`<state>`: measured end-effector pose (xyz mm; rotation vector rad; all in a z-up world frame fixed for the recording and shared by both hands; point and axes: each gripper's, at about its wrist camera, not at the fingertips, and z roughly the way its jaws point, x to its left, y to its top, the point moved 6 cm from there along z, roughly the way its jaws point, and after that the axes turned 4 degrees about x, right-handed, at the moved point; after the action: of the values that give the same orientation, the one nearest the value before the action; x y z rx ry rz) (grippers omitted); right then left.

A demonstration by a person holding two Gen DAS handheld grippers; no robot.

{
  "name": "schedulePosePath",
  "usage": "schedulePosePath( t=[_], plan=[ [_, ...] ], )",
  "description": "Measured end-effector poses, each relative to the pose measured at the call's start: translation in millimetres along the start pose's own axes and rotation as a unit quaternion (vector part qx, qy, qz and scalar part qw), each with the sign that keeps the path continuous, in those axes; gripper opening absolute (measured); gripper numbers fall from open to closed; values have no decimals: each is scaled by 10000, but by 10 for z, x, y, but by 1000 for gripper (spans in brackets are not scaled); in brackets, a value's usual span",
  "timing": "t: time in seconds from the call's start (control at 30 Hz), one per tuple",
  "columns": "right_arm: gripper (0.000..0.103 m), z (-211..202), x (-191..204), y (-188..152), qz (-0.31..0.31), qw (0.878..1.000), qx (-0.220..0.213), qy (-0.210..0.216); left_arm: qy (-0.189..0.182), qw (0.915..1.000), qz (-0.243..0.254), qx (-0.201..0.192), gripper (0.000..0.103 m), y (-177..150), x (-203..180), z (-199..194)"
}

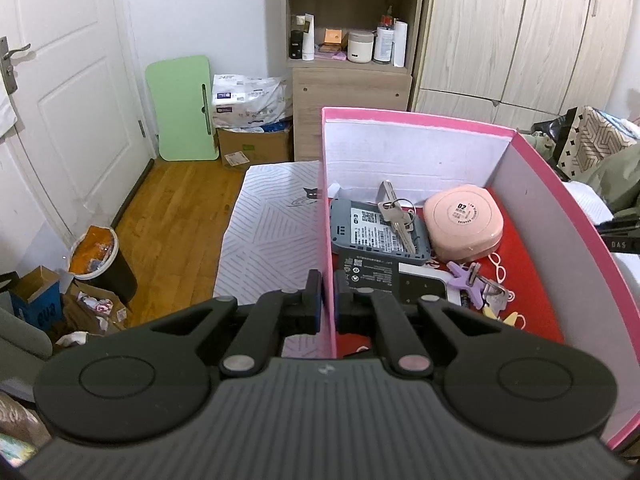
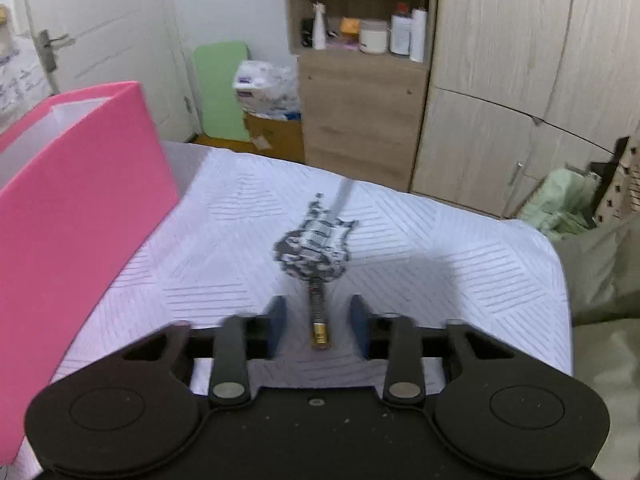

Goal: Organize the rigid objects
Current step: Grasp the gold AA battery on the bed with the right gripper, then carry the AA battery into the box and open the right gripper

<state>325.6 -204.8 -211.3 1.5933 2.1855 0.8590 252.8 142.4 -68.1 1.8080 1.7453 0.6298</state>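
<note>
Left hand-held gripper (image 1: 328, 300): jaws clamped on the left wall of the pink box (image 1: 329, 240).

Right hand-held gripper (image 2: 318, 326): jaws part open, straddling the neck of a small guitar-shaped ornament (image 2: 316, 248), pads not touching it. Ornament lies on the white patterned bed cover (image 2: 420, 248), right of the box.

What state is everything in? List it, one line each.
Pink box: open-topped.
Left gripper: shut on the box's side wall.
Toy guitar: lying flat on the bed cover, ungripped.
Right gripper: open, astride the guitar's neck.
Pink case: lid closed, inside the box.
Door: closed.
</note>
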Motion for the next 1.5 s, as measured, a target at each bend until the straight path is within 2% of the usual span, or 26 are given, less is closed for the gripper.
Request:
schedulePosePath(
  t=[0.13,0.27,0.4,0.53,0.6,0.63,0.7,0.8,0.9,1.07,1.2,1.27,1.3,1.4,1.5],
  plan=[
    [12,-68,-12,-11,381,9992,-23,129,-55,10000,-44,-13,5,-6,12,2],
    [12,-287,155,36,582,9967,-341,460,-14,10000,-7,-35,5,-8,3,-3],
    [12,-668,521,258,329,9925,-793,871,-52,9999,-93,-44,6,-6,6,-8],
    [12,-1076,1031,592,-127,9803,-1113,1625,-90,9998,-176,-52,6,-3,31,-17],
    [12,-1127,1333,769,-269,9706,-991,2177,-82,9998,-164,-80,6,-3,29,-25],
    [12,-1088,1504,855,-365,9661,-800,2428,-84,9998,-167,-93,6,-1,32,-27],
    [12,-929,1806,991,-488,9631,-374,2621,-101,9997,-180,-127,6,-5,55,-33],
    [12,-583,2117,1152,-606,9647,151,2557,-129,9995,-244,-156,6,-7,75,-36],
    [12,-244,2308,1268,-727,9705,456,2253,-123,9995,-232,-151,6,-6,75,-31],
    [12,122,2371,1287,-847,9741,868,1910,-96,9997,-176,-144,6,-12,66,-33],
    [13,373,2415,1250,-1160,9775,1003,1446,-85,9998,-155,-114,6,-9,63,-23],
    [18,468,2350,1238,-807,9807,1123,1381,-87,9998,-148,-90,6,-7,65,-19],
    [18,472,2341,1234,-770,9805,1141,1403,-87,9998,-137,-75,6,-4,62,-16],
    [18,221,2382,1217,-1013,9800,792,1516,-78,9999,-146,45,6,-1,60,9],
    [24,-215,2335,1184,-877,9765,397,1928,-37,9999,-114,84,6,-6,61,11]
  ],
)
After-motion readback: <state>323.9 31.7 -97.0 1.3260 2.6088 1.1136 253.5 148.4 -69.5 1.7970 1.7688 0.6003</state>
